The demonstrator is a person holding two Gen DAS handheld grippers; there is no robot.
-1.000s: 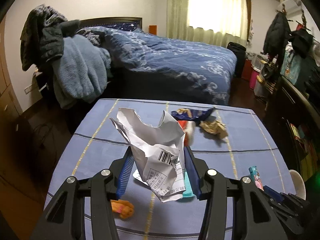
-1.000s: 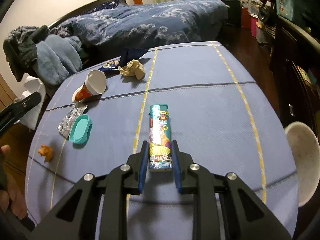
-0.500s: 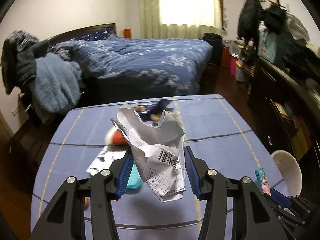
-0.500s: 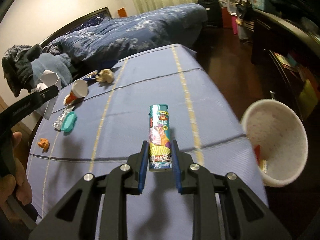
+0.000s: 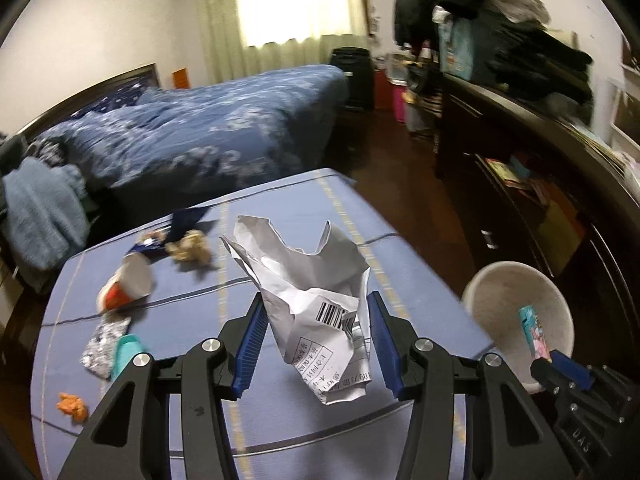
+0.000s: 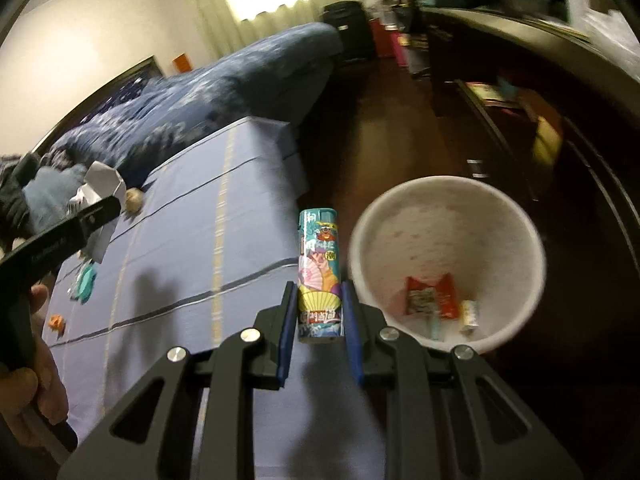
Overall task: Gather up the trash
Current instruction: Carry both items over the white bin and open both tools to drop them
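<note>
My left gripper [image 5: 316, 320] is shut on a crumpled white paper [image 5: 316, 292] with a barcode, held above the blue table [image 5: 280, 208]. My right gripper [image 6: 320, 308] is shut on a teal lighter [image 6: 319, 272] at the table's right edge, just left of a white trash bin [image 6: 516, 216] on the floor. The bin holds a red wrapper [image 6: 428, 296] and small scraps. In the left wrist view the bin [image 5: 488, 280] is at the right with the lighter [image 5: 534, 332] over it. A paper cup [image 5: 128, 284], a tan paper wad [image 5: 190, 246] and an orange scrap [image 5: 72, 404] lie on the table.
A foil blister pack [image 5: 102, 340] and a teal case [image 5: 126, 352] lie at the table's left. A dark wrapper [image 5: 180, 224] lies at the far edge. A bed [image 5: 208, 140] stands beyond the table, a dark cabinet [image 5: 540, 168] to the right of the bin.
Both grippers have swung to the right with their loads. The right gripper has carried the lighter from over the table to its right edge beside the bin.
</note>
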